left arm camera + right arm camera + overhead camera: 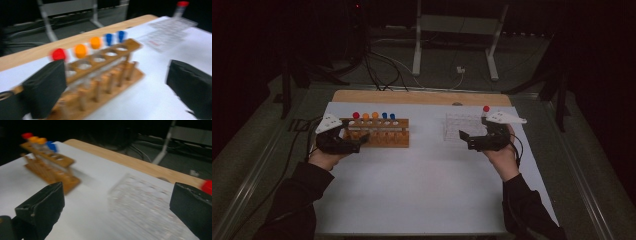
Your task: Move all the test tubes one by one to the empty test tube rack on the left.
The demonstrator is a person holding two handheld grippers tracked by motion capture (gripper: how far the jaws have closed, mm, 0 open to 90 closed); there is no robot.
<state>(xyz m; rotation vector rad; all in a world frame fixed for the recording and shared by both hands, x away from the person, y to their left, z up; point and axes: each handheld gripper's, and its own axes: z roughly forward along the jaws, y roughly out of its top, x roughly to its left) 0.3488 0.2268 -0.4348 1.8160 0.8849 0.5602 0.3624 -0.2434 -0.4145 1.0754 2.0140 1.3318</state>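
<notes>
A wooden tube rack (379,132) stands at the left of the white mat, holding tubes with red (356,115), orange (375,115) and blue (384,115) caps. My left gripper (361,141) sits at the rack's near left end. In the left gripper view the left gripper (116,82) is open, with the blurred rack (105,75) beyond its jaws. A clear plastic rack (459,126) at the right holds one red-capped tube (485,111). My right gripper (465,140) is just in front of it. In the right gripper view it (117,205) is open and empty, facing the clear rack (145,202).
The white mat (422,175) covers most of the table, and a strip of bare wood (422,96) runs along the far edge. Beyond the table are a metal stand (457,30) and cables on the floor. The near half of the mat is bare.
</notes>
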